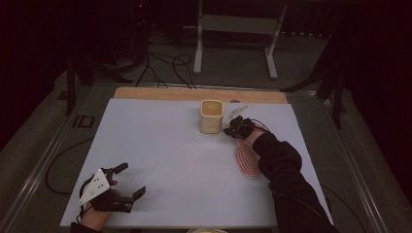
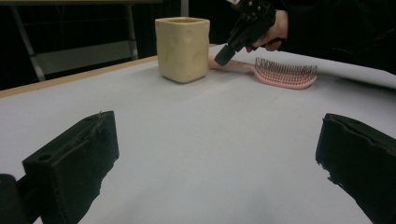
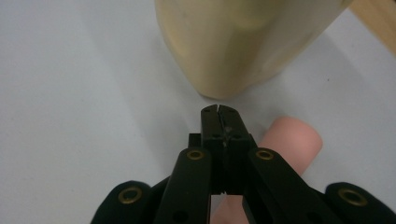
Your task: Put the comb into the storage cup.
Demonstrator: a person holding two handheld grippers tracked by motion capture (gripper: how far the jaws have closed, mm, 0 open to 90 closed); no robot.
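The right gripper (image 3: 218, 111) is seen with jaws pressed together above the pink plastic hairbrush's handle (image 3: 292, 138), the cream square cup (image 3: 243, 42) just ahead. The left gripper (image 2: 215, 154) is held with jaws wide apart.

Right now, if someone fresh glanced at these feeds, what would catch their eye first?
Probably the cream cup standing upright toward the far middle of the white table, with the pink hairbrush lying to its right, handle end toward the cup. Next, the right gripper, jaws pressed together with nothing between them, poised over the brush's handle beside the cup's base. The left gripper sits wide open near the table's front left corner.
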